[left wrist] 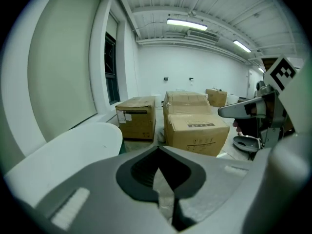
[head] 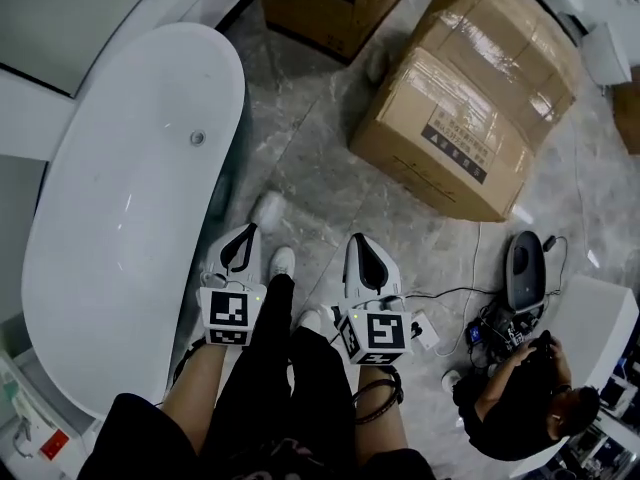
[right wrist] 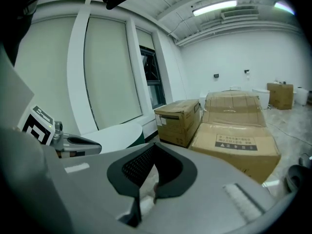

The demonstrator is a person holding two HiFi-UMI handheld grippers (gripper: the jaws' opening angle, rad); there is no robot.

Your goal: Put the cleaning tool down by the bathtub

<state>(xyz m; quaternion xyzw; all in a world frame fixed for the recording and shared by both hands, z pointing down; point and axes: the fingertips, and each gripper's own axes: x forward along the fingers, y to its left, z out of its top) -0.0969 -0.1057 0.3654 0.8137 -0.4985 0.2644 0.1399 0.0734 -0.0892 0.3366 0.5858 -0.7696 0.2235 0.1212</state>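
My left gripper (head: 250, 231) and right gripper (head: 358, 240) hang with jaws together, holding nothing, because a white lump (head: 268, 208) (the cleaning tool, I judge) lies on the floor (head: 320, 168) just beside the bathtub (head: 120, 218).

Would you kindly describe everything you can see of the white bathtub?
The bathtub is a freestanding oval, glossy white, like acrylic or ceramic, with a smooth, rounded rim. A small round drain sits in its bottom towards the far end. It looks dry, and nothing shows inside it. It stands upright on the grey marbled floor to the person's left. A dark green band shows beneath its rim on the side facing the room.
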